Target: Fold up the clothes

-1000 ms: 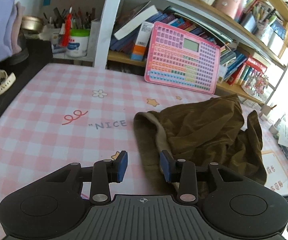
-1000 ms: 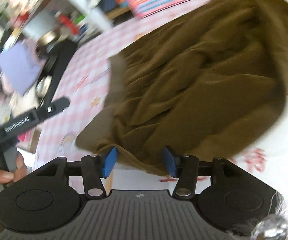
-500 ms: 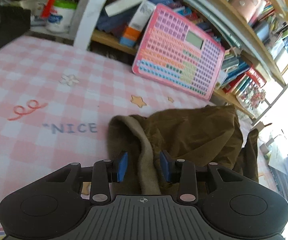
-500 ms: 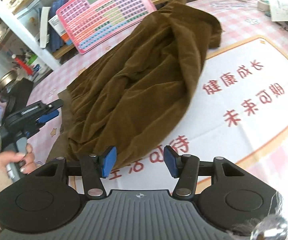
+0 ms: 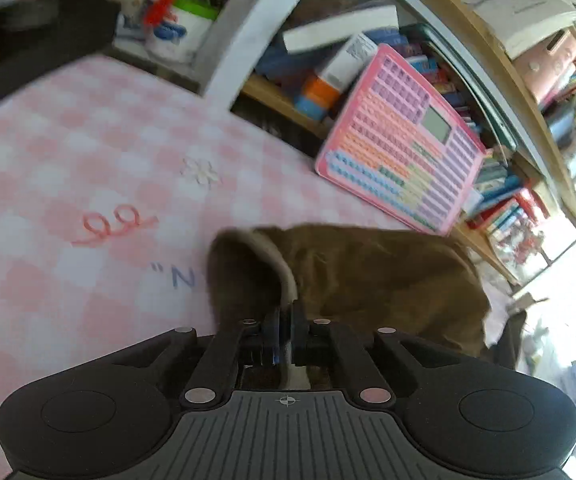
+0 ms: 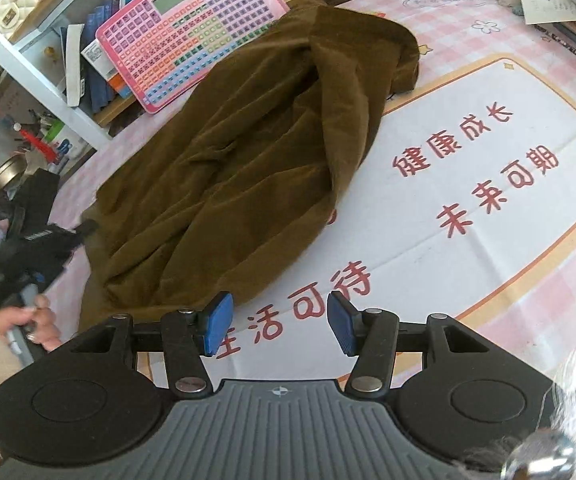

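Note:
A brown garment (image 5: 368,272) (image 6: 247,160) lies crumpled on the pink checked tablecloth (image 5: 87,160). In the left wrist view its pale-lined hem curls up at the left end. My left gripper (image 5: 285,332) is at that hem, its jaws closing with the pale edge of the fabric pinched between the blue pads. The right wrist view shows the same left gripper (image 6: 83,228) touching the garment's left edge, held by a hand (image 6: 35,320). My right gripper (image 6: 277,326) is open just off the garment's near corner, over the white printed mat (image 6: 468,184), with nothing between its fingers.
A pink keyboard toy (image 5: 400,152) (image 6: 183,28) leans against the bookshelf (image 5: 488,40) behind the garment. A black box (image 5: 27,28) and a pen pot (image 5: 175,28) stand at the far left. Books and papers (image 6: 568,8) lie at the far right.
My left gripper moved forward and down onto the garment's curled hem and its jaws closed on it. The right gripper swung to the near corner, then held still, still open.

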`<state>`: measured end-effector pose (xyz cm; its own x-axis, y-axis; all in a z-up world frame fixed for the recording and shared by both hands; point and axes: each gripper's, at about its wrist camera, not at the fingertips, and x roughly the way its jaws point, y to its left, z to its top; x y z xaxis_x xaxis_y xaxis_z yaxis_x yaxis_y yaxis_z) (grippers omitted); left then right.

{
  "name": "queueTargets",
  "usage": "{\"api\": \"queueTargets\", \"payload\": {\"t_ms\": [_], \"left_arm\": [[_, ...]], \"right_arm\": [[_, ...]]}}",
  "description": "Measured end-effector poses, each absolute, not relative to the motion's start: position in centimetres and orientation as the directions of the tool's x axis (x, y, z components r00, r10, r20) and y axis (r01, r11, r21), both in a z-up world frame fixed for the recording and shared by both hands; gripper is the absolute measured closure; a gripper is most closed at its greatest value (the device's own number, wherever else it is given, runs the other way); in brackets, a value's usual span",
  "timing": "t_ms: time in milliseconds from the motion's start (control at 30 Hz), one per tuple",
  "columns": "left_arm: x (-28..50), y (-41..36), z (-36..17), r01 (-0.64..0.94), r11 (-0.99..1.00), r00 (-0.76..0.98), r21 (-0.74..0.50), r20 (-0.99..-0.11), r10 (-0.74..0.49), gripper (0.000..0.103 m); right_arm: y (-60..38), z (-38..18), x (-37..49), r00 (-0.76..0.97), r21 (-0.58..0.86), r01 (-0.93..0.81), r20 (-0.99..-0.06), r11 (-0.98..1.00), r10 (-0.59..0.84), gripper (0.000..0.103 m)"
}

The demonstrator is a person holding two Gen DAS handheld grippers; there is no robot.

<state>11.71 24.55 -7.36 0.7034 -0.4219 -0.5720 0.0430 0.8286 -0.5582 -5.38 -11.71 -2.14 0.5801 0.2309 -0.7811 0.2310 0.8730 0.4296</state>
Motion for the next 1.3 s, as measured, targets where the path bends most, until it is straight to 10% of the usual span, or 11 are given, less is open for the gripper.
{"api": "queueTargets", "payload": {"t_ms": [333,433,600,900,1300], "left_arm": [[7.0,24.9,-7.0,-0.001,0.789,0.684,-0.615,-0.576,-0.448,0.086],[6.4,24.5,-7.4,-0.007,0.782,0.678,-0.623,-0.578,-0.454,0.103],[6.2,25.3,-7.7,-0.072,0.854,0.675,-0.515,-0.655,-0.339,0.103],[2.7,21.0,-3.0,0.200,0.894,0.734,-0.401,-0.543,-0.408,0.098],[0.5,21.0,-6.8,0.009,0.908,0.692,-0.420,-0.652,-0.308,0.098]], "right_arm": [[-10.9,-2.3,-4.7,0.569,0.459,0.217,-0.777,0.861,0.271,0.053],[-10.3,-2.1,-4.5,0.568,0.458,0.194,-0.773,0.867,0.281,0.053],[-10.6,-1.8,-4.8,0.577,0.436,0.192,-0.775,0.879,0.259,0.053],[-15.0,0.1,-0.2,0.664,0.325,0.232,-0.742,0.917,0.095,0.053],[-17.5,0.8,12.9,0.670,0.285,0.222,-0.739,0.933,0.067,0.054]]}}
